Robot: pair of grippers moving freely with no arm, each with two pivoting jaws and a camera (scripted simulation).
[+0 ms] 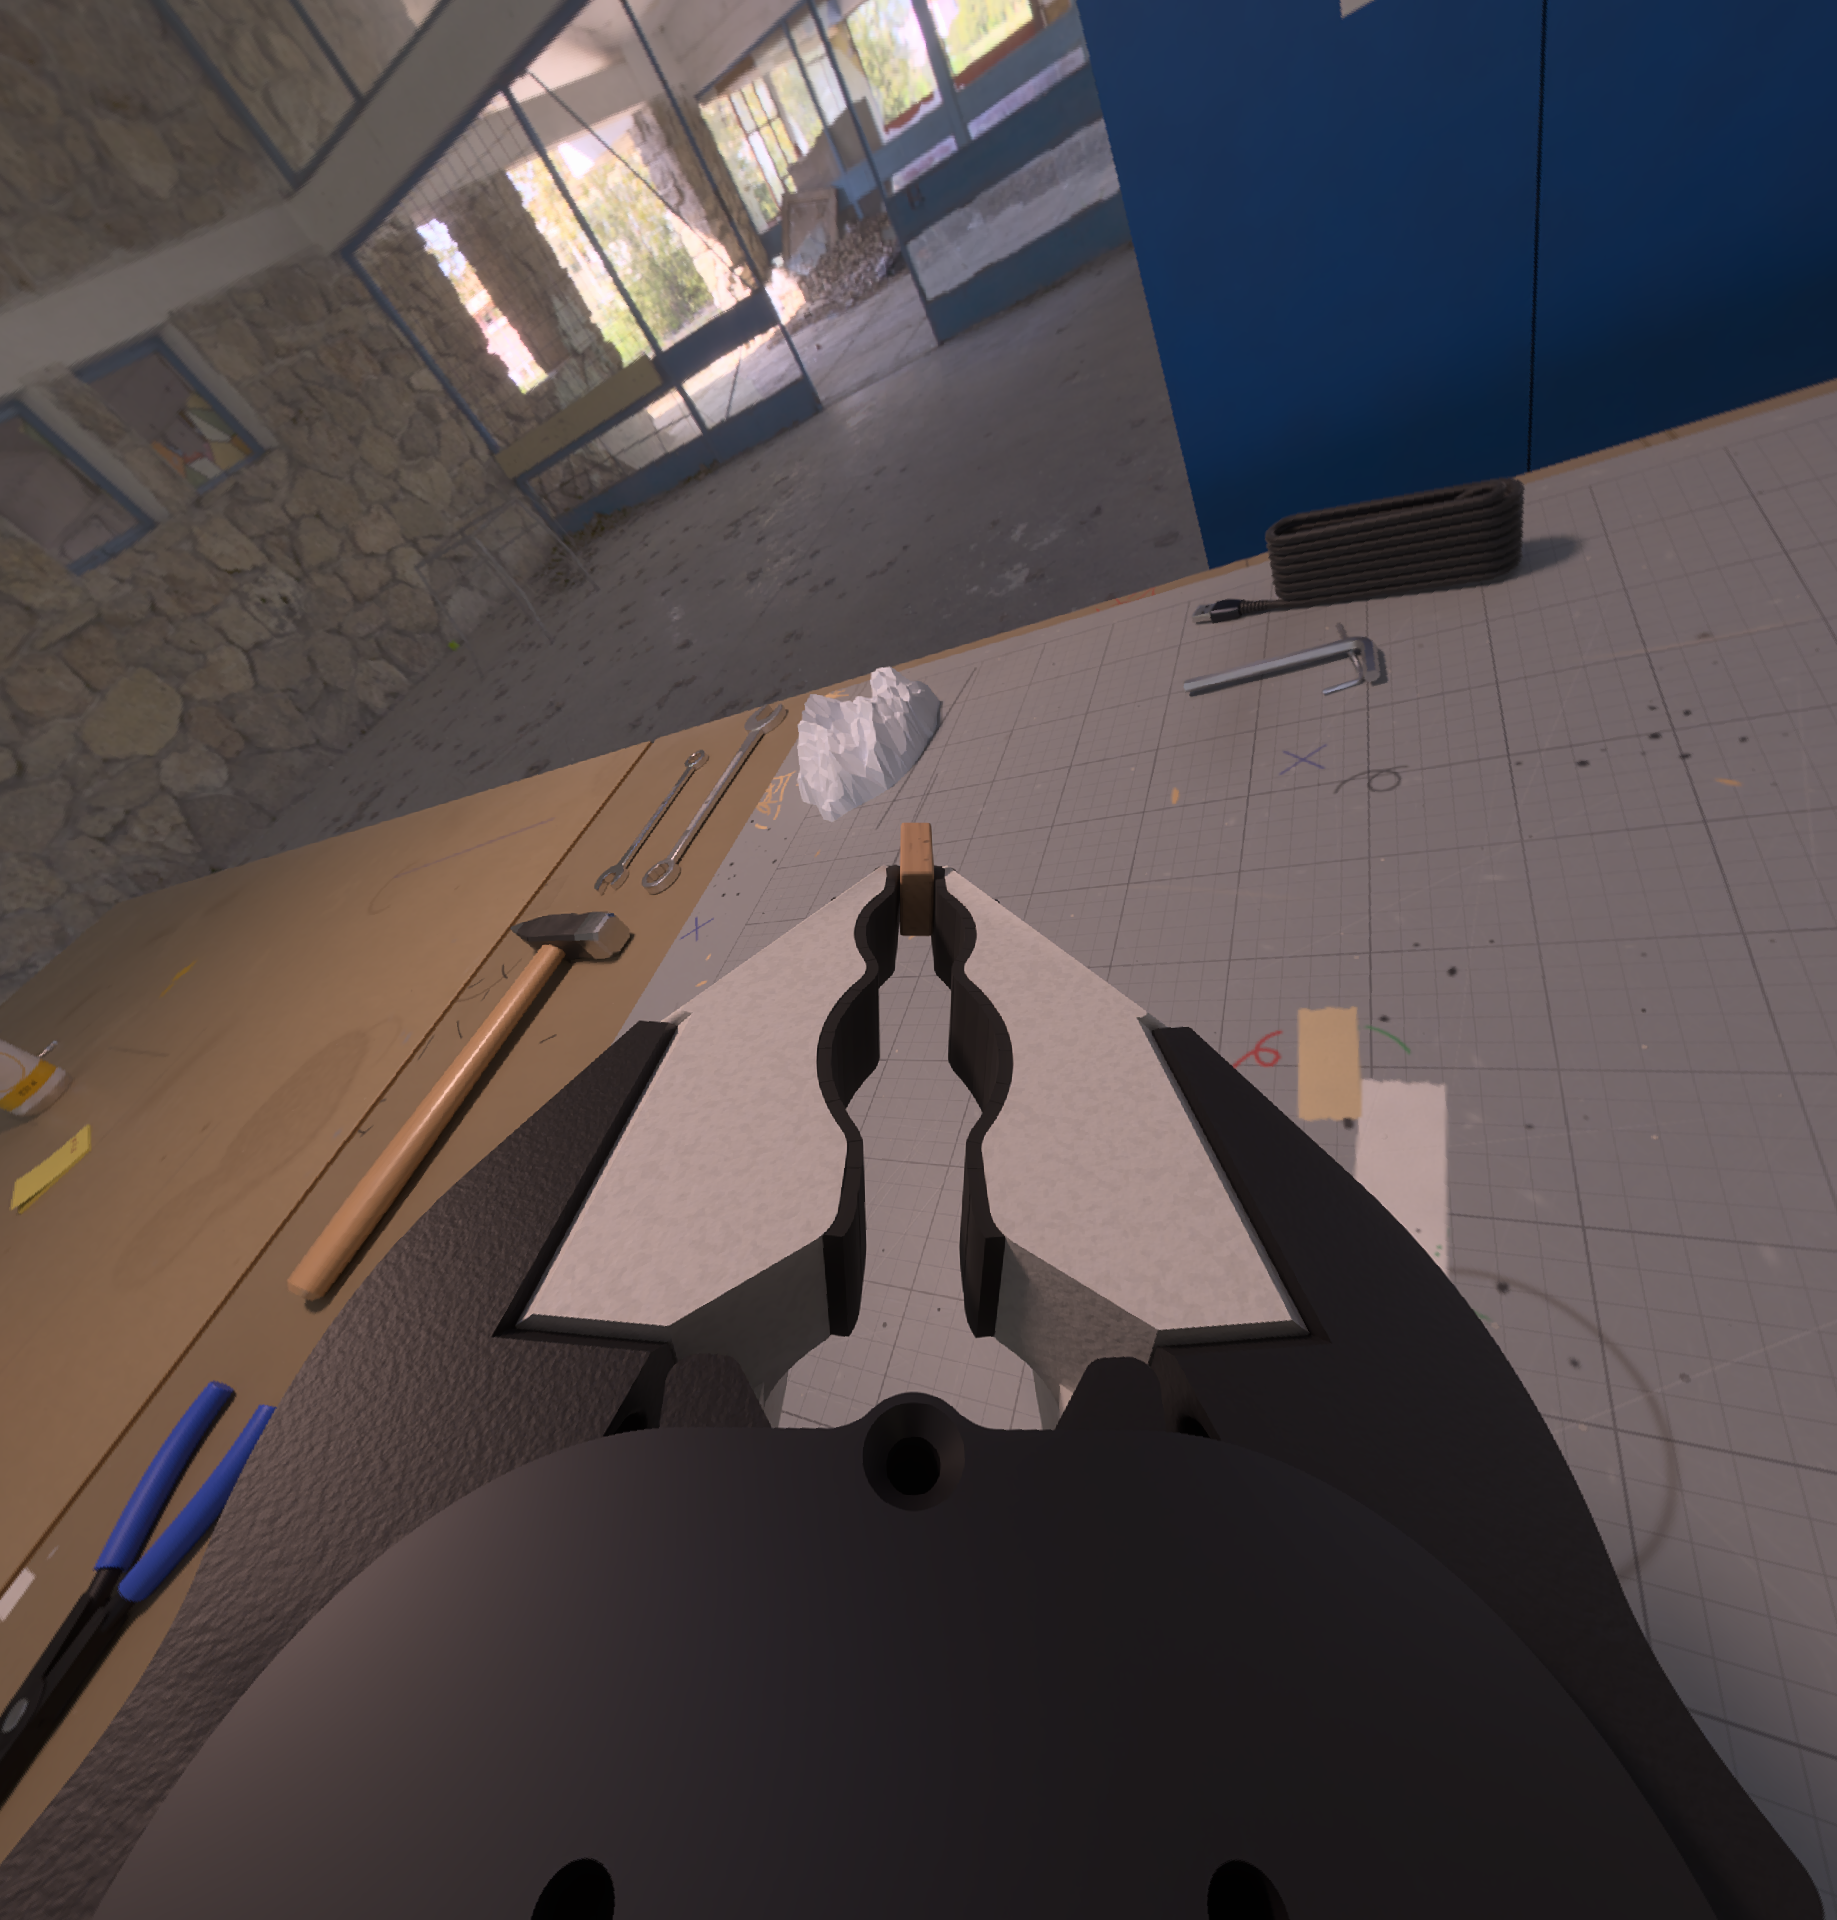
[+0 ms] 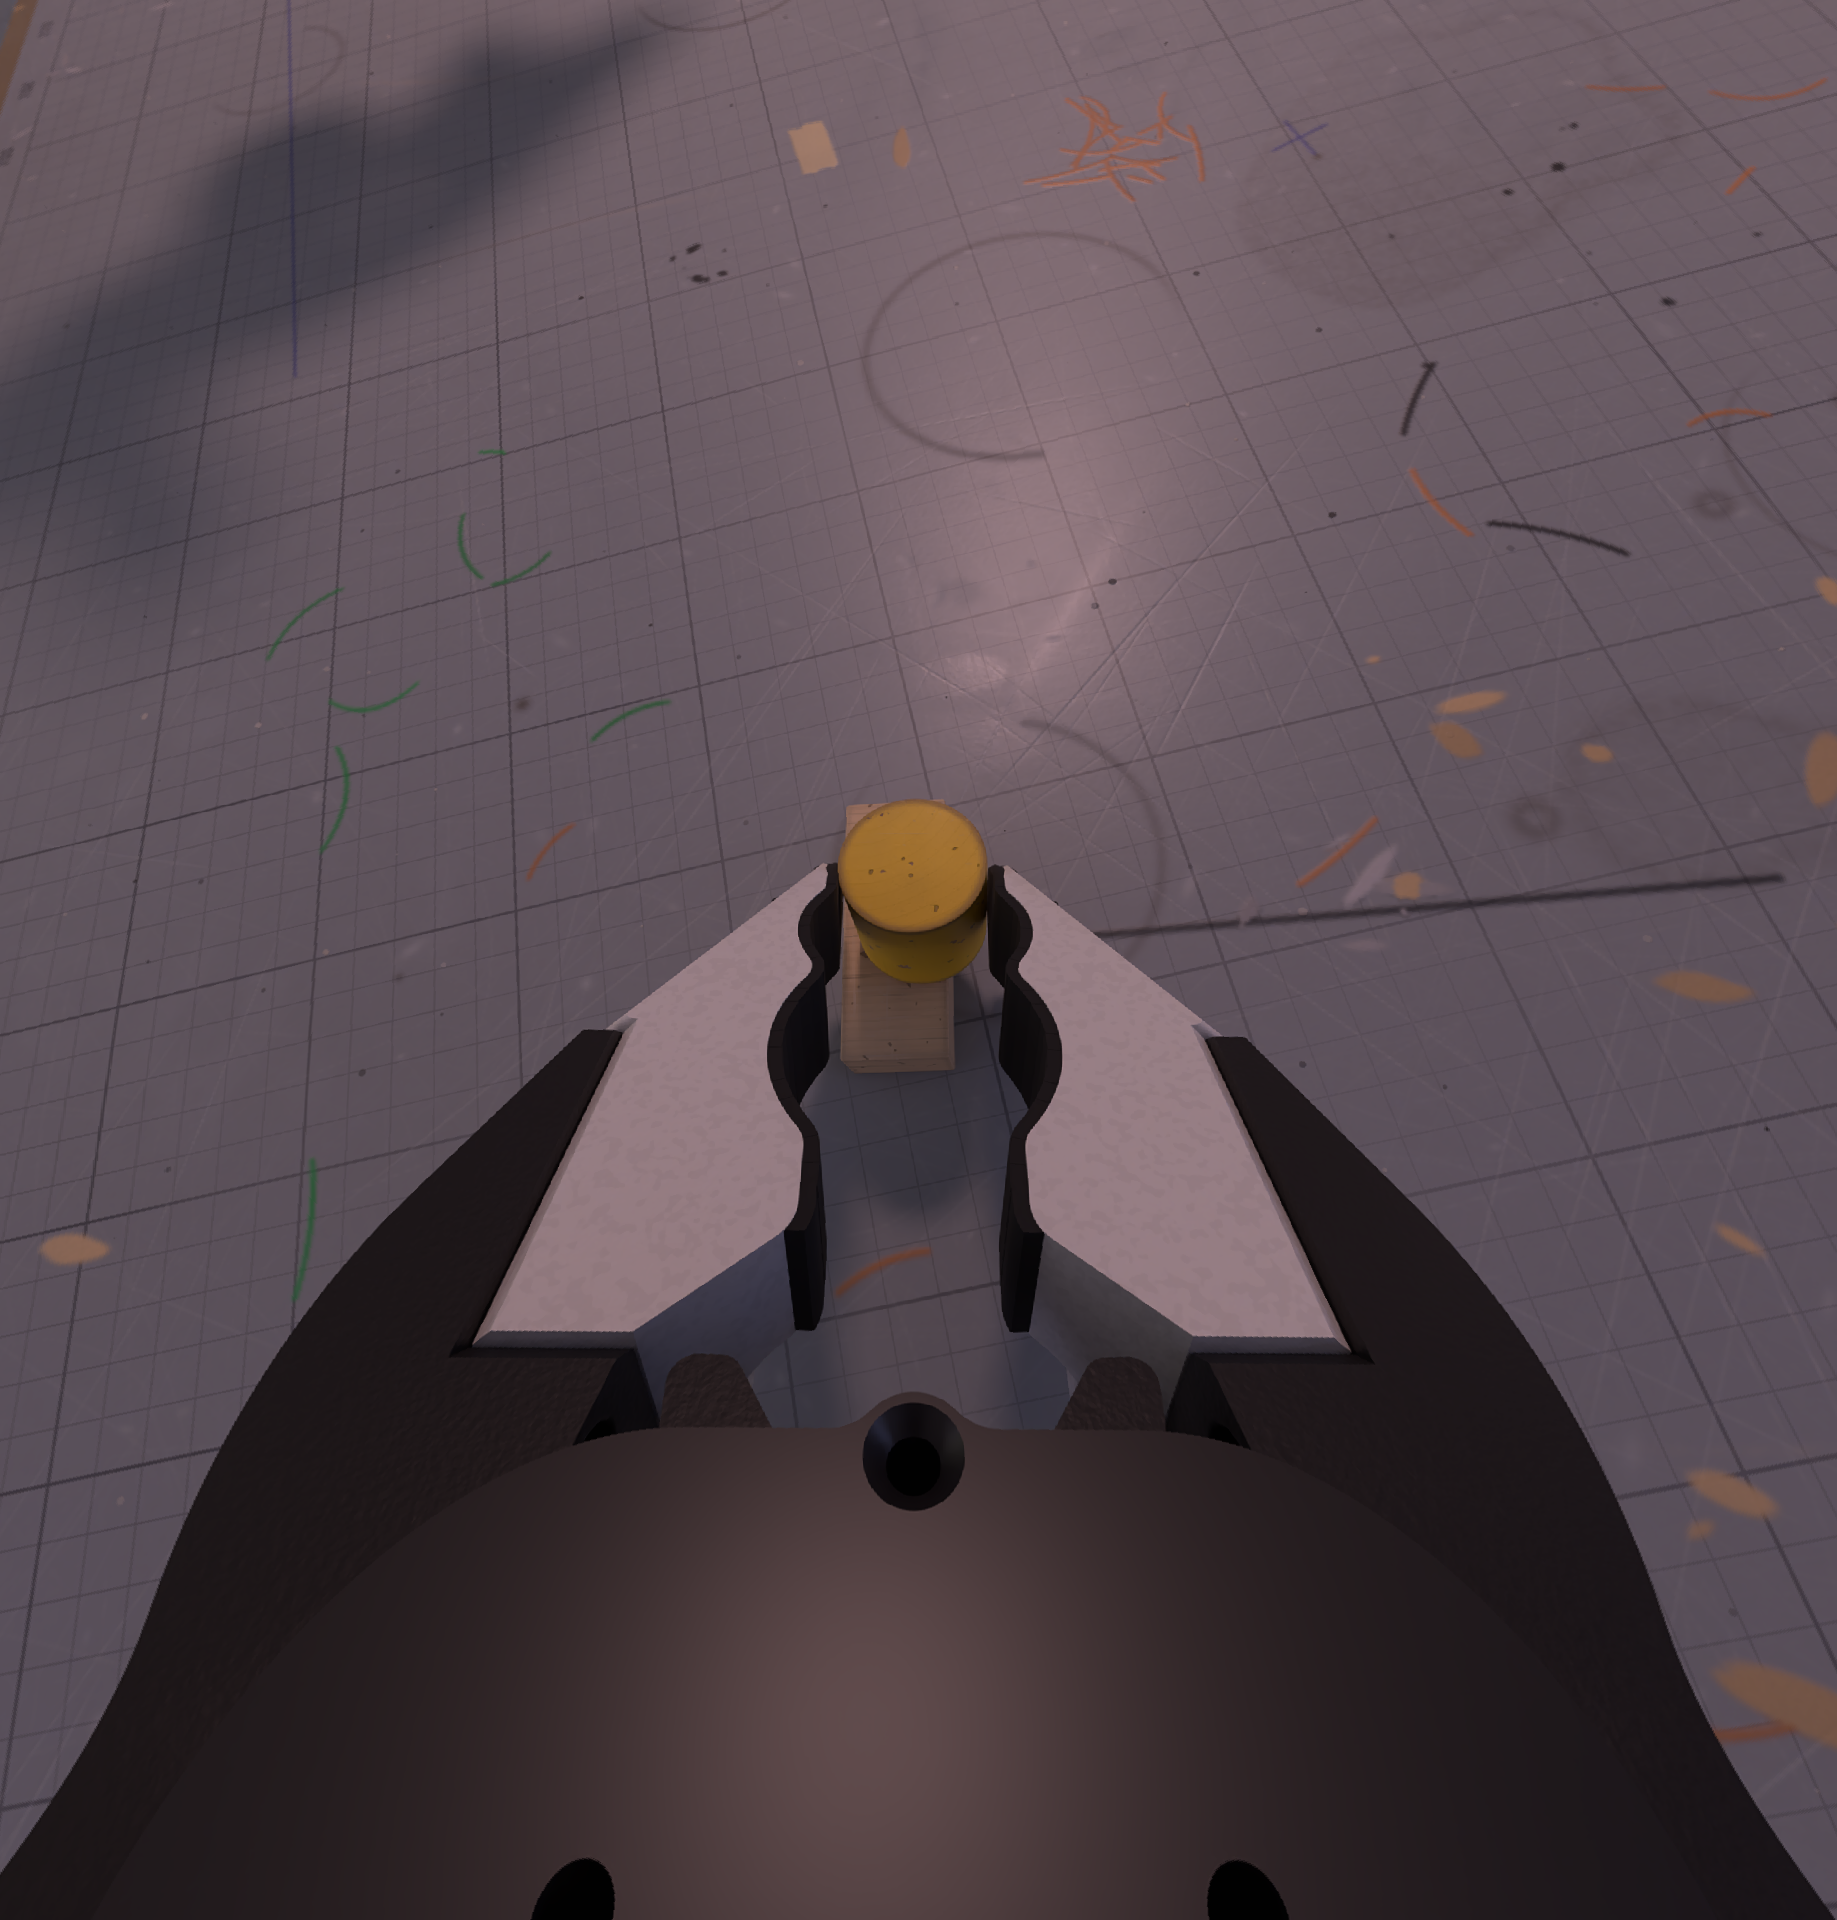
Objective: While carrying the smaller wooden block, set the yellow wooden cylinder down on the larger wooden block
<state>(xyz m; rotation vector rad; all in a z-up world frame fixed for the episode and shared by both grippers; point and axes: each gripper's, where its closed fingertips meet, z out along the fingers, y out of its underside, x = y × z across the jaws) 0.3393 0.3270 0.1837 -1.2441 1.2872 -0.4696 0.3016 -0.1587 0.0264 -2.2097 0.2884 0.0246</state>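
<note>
My left hand-held gripper (image 1: 916,883) is clamped on the smaller wooden block (image 1: 916,878), which stands upright between the fingertips, its top end poking out beyond them. It hangs above the grey gridded mat (image 1: 1516,935) that covers most of the counter (image 1: 218,1039).

Beyond the block a crumpled white paper ball (image 1: 864,740) lies near the mat's edge. Left of it, on the bare brown board, two wrenches (image 1: 690,816) lie side by side, a hammer (image 1: 457,1091) with a wooden handle lies nearer to me, and blue-handled pliers (image 1: 135,1538) lie at the lower left. Farther right on the mat I see a coiled dark cable (image 1: 1397,540) and, just in front of it, a metal hex key (image 1: 1288,665). A strip of tan tape (image 1: 1327,1062) is stuck to the mat to the right of my fingers.

My right hand-held gripper (image 2: 912,894) points down at the mat, its fingers on either side of the yellow wooden cylinder (image 2: 912,888) at the tips. The cylinder is upright, its round top facing me. Directly beneath it lies the larger wooden block (image 2: 898,1023), pale and flat on the mat, between my two fingers. I cannot tell whether the cylinder's base touches the block, nor whether my pads press its sides or stand just clear of them.
</note>
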